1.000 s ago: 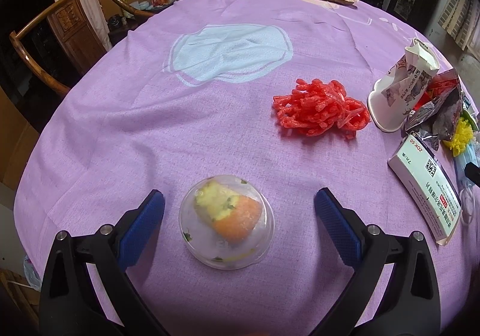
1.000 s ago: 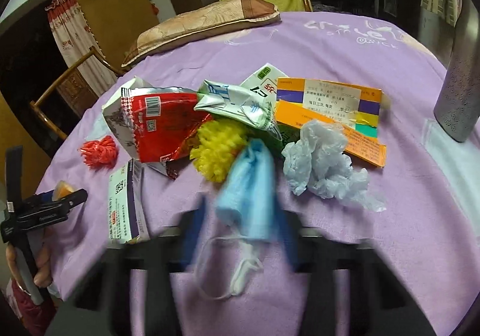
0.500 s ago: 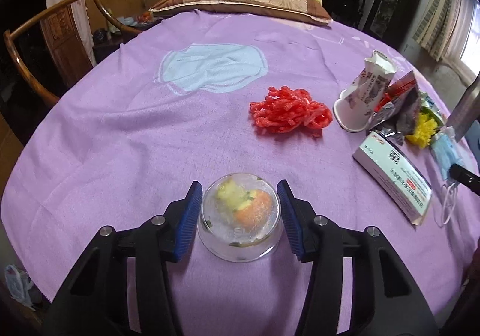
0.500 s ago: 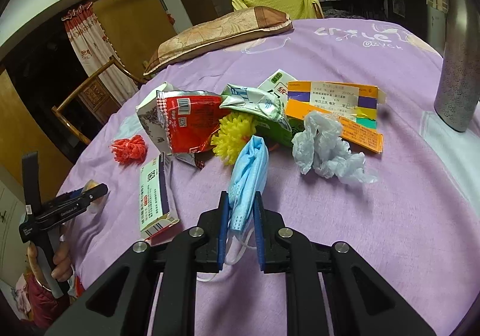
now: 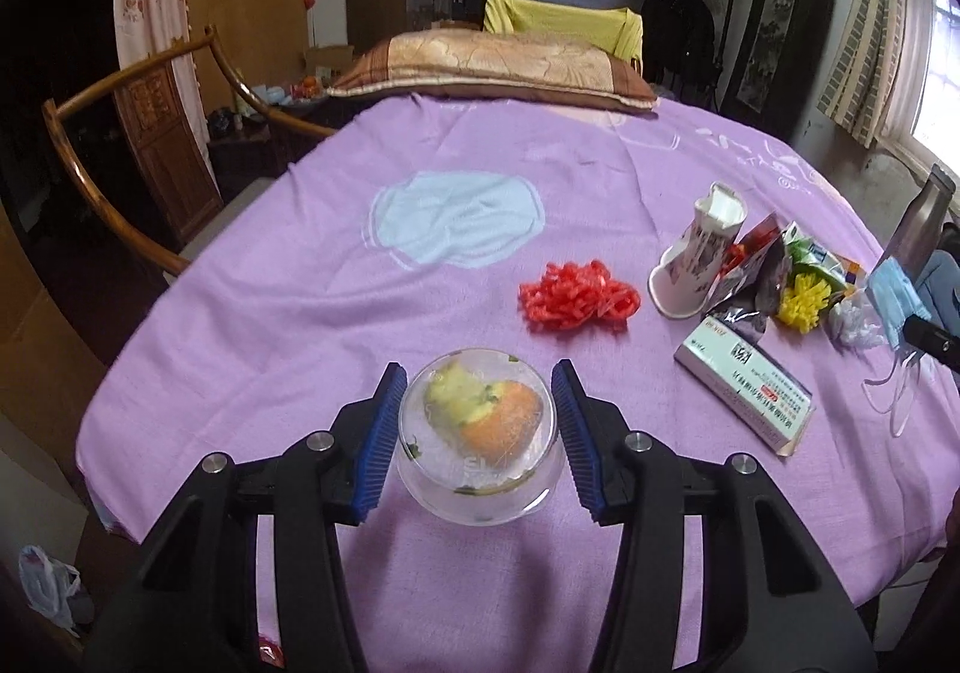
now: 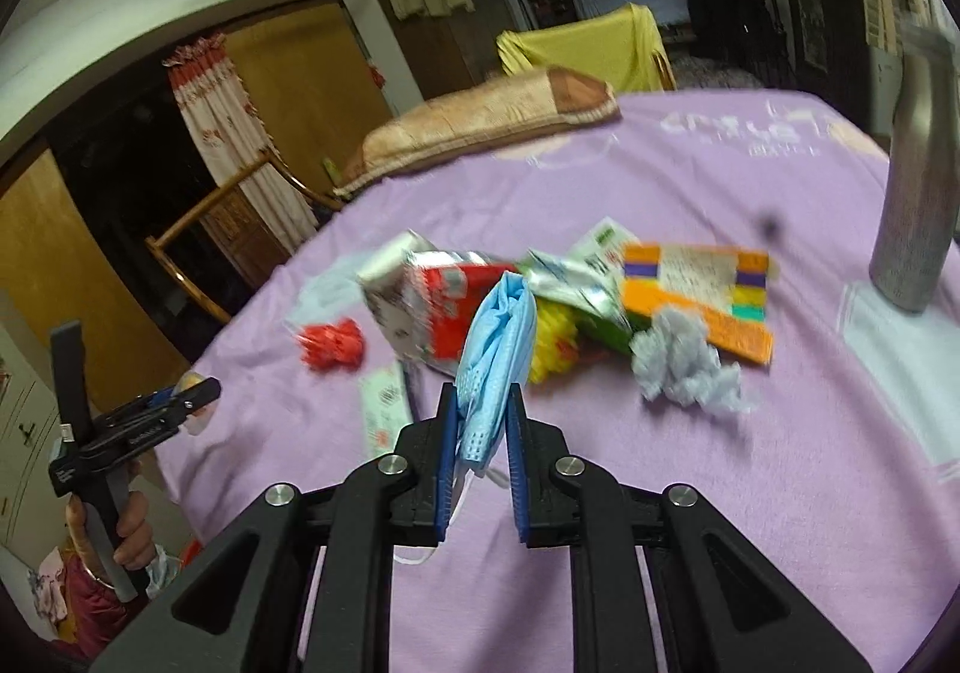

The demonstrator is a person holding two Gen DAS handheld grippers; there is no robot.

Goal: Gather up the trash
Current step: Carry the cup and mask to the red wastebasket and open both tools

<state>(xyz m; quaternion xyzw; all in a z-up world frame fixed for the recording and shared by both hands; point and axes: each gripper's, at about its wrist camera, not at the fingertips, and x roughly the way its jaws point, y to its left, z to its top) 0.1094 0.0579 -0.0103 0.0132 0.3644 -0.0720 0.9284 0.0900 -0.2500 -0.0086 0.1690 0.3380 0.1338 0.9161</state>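
Note:
My left gripper (image 5: 477,436) is shut on a clear plastic cup (image 5: 479,442) with yellow and orange food scraps inside and holds it above the purple tablecloth (image 5: 300,301). My right gripper (image 6: 482,427) is shut on a blue face mask (image 6: 495,349), lifted off the table; the mask also shows in the left wrist view (image 5: 894,295). Trash lies in a pile: a red shredded bundle (image 5: 576,298), a tipped paper cup (image 5: 696,265), a white box (image 5: 744,388), a foil wrapper (image 6: 444,307), a yellow bundle (image 6: 555,343), a crumpled grey bag (image 6: 684,367) and an orange box (image 6: 696,283).
A steel bottle (image 6: 921,193) stands at the right of the table. A pillow (image 5: 492,66) lies at the far edge. A wooden chair (image 5: 120,144) stands at the left. The left gripper and the hand holding it show in the right wrist view (image 6: 132,427).
My left gripper closed on the clear cup and lifted it. My right gripper closed on the blue mask and raised it off the table.

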